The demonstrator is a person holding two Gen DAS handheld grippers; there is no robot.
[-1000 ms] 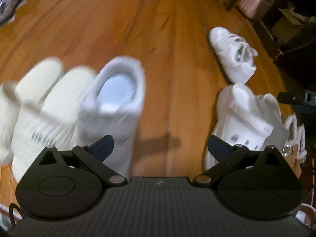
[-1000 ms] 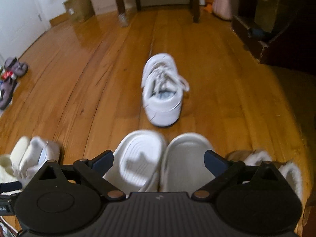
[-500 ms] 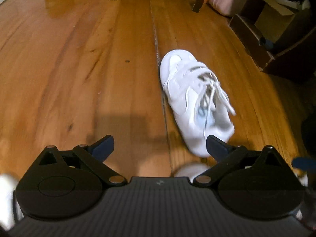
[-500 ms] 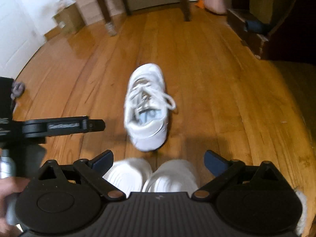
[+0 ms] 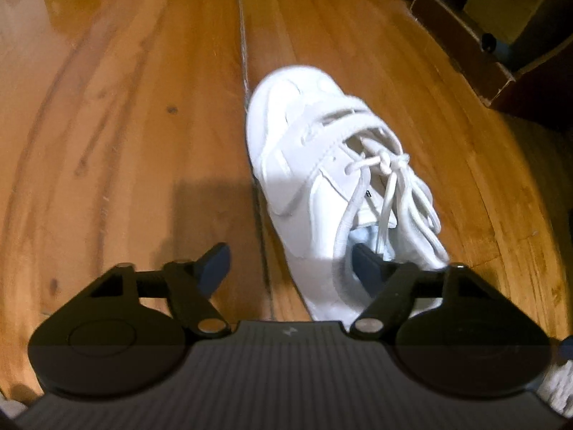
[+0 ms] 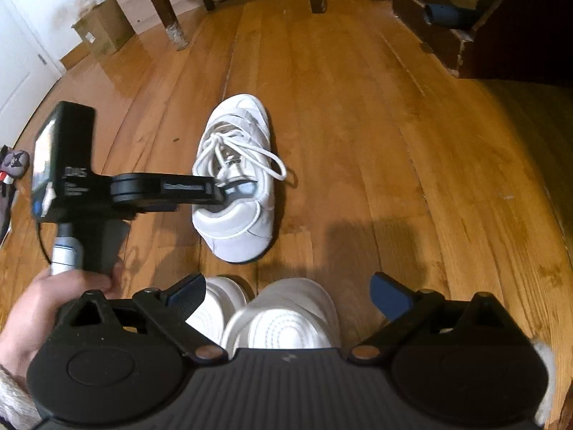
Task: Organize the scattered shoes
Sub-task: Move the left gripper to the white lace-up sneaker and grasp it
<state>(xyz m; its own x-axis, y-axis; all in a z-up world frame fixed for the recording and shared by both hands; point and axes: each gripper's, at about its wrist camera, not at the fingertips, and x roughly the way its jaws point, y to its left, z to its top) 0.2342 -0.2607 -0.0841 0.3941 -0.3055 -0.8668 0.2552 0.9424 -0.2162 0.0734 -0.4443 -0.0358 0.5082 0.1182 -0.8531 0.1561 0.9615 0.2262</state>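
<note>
A white sneaker (image 6: 238, 182) sits in the middle of the wooden floor (image 6: 376, 143). The left gripper (image 5: 290, 263) has just been closing; one finger is inside the shoe's opening and one outside, not yet squeezing. The right gripper (image 6: 286, 292) is spread wide above two white slippers (image 6: 283, 317), holding nothing.

Bare wooden floor (image 6: 358, 143) lies open to the right of the white sneaker (image 6: 238, 186) and beyond it. White slippers (image 6: 283, 319) crowd its near side, the left gripper (image 6: 229, 193) blocks its left, and table legs (image 6: 168, 10) and dark furniture (image 6: 465, 28) stand farther off.
</note>
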